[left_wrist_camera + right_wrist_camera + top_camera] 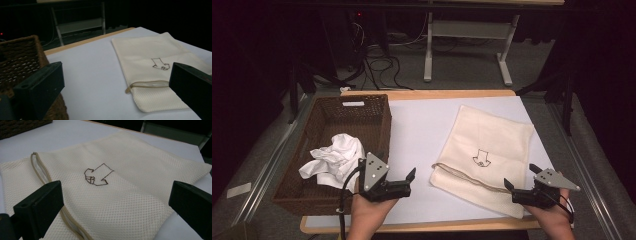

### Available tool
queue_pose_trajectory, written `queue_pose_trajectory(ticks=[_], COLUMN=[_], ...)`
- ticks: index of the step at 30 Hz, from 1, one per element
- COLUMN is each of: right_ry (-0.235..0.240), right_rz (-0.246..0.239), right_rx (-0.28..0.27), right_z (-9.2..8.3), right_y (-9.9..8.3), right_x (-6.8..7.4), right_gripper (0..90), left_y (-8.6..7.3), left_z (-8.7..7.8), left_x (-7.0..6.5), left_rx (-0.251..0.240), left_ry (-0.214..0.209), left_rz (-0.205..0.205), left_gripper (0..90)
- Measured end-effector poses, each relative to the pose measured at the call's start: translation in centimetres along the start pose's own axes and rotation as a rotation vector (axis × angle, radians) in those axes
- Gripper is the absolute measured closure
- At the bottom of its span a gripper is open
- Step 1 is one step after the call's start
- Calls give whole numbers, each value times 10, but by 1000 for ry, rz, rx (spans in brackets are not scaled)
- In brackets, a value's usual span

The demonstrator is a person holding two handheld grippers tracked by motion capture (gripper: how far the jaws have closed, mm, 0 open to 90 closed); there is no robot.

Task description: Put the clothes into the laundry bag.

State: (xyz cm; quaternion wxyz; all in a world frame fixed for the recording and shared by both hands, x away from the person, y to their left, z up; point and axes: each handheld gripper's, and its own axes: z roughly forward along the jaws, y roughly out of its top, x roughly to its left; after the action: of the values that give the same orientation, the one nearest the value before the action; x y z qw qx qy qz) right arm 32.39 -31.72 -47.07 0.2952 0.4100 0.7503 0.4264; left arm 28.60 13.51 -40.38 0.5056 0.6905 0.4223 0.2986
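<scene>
1. Right tool (521, 181): jaws spread, empty, over the near right corner of the mesh bag (492, 145); touching or just above, can't tell.
2. Bag lies flat on the counter (422, 125), right half, zip edge toward the person.
3. Left tool (398, 175): jaws spread, empty, between bag and wicker basket (379, 120).
4. Basket holds a crumpled white cloth (334, 157).

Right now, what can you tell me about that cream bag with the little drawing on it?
The cream mesh bag lies flat on the white table top, to the right of the brown basket. Its cloth looks like fine netting with tiny holes. A small dark outline drawing sits near its middle. A tan zipper band runs across one end, beside a folded flap. The right claw hovers open at its near corner; whether they touch cannot be told.
</scene>
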Motion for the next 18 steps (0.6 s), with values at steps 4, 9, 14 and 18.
queue_pose_trajectory(ticks=[4,9,14,18], right_ry=[2,3,4,5], right_rz=[-1,5,1,3], right_rx=[-3,0,-6,-10], right_z=[0,-1,-1,-2], right_y=[0,-1,-1,-1], right_x=[-1,-1,-2,-3], right_gripper=[4,4,4,4], left_y=[-1,-8,-17,-21], left_z=[-12,-29,-46,-56], left_x=[16,41,68,83], left_rx=[-4,-7,3,-8], left_ry=[53,117,200,241], left_rz=[-4,-39,-60,-95], left_gripper=[7,7,5,3])
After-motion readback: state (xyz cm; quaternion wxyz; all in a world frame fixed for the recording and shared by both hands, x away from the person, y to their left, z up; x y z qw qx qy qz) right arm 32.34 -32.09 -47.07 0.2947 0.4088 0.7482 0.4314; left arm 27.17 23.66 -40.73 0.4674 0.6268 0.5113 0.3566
